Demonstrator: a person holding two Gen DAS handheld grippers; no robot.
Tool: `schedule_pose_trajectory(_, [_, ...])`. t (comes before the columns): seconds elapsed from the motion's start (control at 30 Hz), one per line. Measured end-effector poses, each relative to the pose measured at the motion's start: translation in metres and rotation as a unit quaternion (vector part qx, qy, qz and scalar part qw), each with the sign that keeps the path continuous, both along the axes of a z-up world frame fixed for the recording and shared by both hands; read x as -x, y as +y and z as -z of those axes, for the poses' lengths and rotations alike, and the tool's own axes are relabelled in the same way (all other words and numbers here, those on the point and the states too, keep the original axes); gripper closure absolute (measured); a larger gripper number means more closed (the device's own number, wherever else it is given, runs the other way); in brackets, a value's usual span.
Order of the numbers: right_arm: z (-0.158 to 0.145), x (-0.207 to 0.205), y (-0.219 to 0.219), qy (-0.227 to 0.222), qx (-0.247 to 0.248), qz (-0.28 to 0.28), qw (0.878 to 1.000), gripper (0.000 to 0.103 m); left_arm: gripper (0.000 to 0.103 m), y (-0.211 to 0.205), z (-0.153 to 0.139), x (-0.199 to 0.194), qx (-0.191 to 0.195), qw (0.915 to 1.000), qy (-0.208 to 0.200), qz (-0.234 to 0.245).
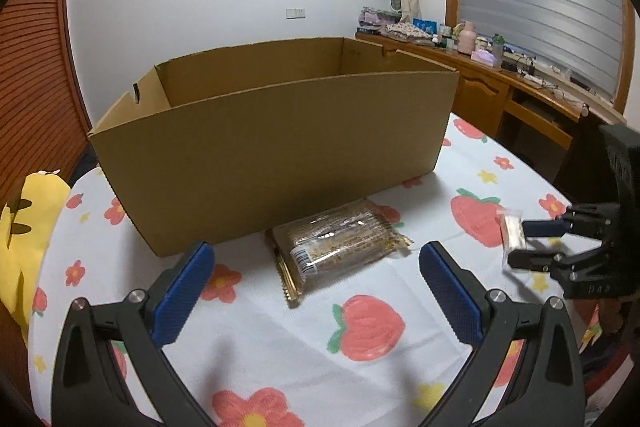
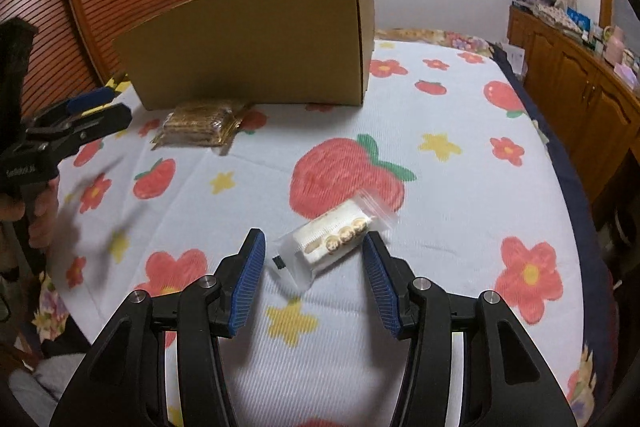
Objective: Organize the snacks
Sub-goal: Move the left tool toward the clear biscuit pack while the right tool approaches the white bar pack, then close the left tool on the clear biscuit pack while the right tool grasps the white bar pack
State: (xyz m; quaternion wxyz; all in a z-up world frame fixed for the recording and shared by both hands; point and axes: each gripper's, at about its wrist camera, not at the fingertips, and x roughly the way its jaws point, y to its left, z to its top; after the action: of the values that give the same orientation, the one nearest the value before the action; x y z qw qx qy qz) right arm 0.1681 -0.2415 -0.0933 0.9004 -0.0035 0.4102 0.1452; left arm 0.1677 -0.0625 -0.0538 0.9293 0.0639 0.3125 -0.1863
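Jaws on both grippers stand apart, nothing pinched. Right gripper (image 2: 314, 255) straddles a small clear-wrapped white snack (image 2: 334, 241); the pack lies on the cloth between the blue pads (image 2: 378, 277), its right end close to or just touching the right pad, a clear gap at the left one. Seen from the left wrist, the same pack (image 1: 510, 229) sits at the right gripper's tips, not lifted. Left gripper (image 1: 316, 267) is spread wide, pointing down over a brown snack pack (image 1: 340, 247) that lies flat on the bedspread (image 1: 380, 367), ahead of the tips and not yet between them.

Progress, as a judgement: early. Both visible snacks lie outside on the strawberry-print cloth. The brown pack sits just in front of the near wall of the cardboard box (image 1: 280, 131), touching or nearly so. The visible part of the box interior shows no contents; the floor is hidden. Left to do: close on each pack, lift, place in the box.

Pose: both grippers tilt downward toward the cloth, low and near their packs. A hand (image 2: 42, 211) grips the left tool's handle.
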Motion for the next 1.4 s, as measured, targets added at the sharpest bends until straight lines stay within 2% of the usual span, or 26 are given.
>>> schedule_pose_trajectory(0.07, [-0.001, -0.007, 0.000, 0.006, 0.003, 0.001, 1.000, 0.052, 0.000, -0.002, 0.002, -0.004, -0.007, 0.9999, 0.005, 0.006])
schedule_pose_trajectory(0.2, [0.000, -0.016, 0.005, 0.010, 0.025, 0.002, 1.000, 0.076, 0.000, -0.005, 0.004, -0.010, -0.026, 0.9995, 0.007, 0.015])
schedule_pose_trajectory(0.37, [0.000, -0.024, 0.000, 0.011, 0.033, 0.005, 0.999, 0.082, 0.001, -0.007, 0.003, -0.018, -0.033, 0.9988, 0.014, 0.033])
schedule_pose_trajectory(0.4, [0.000, -0.025, -0.001, 0.010, 0.034, 0.006, 0.999, 0.087, 0.001, -0.009, 0.002, -0.020, -0.034, 0.9985, 0.015, 0.041])
schedule_pose_trajectory(0.63, [0.001, -0.028, -0.011, 0.006, 0.025, 0.012, 1.000, 0.088, 0.004, -0.020, 0.001, -0.035, -0.053, 0.9930, 0.028, 0.102])
schedule_pose_trajectory(0.87, [0.003, -0.024, -0.001, -0.006, 0.058, 0.003, 0.998, 0.084, 0.004, -0.029, 0.009, -0.052, -0.071, 0.9899, 0.046, 0.114])
schedule_pose_trajectory(1.0, [0.003, -0.026, -0.006, -0.001, 0.040, 0.003, 0.999, 0.084, 0.004, -0.030, 0.019, -0.060, -0.080, 0.9863, 0.076, 0.122])
schedule_pose_trajectory(1.13, [0.004, -0.026, -0.004, -0.003, 0.043, 0.001, 0.999, 0.083, 0.004, -0.032, 0.033, -0.064, -0.094, 0.9798, 0.117, 0.132])
schedule_pose_trajectory(1.27, [0.004, -0.025, -0.002, -0.004, 0.047, -0.002, 0.999, 0.082, 0.005, -0.032, 0.035, -0.055, -0.082, 0.9751, 0.138, 0.153])
schedule_pose_trajectory(1.4, [0.004, -0.025, -0.002, -0.004, 0.046, -0.002, 0.999, 0.082, 0.015, -0.032, 0.029, -0.042, -0.070, 0.9699, 0.155, 0.175])
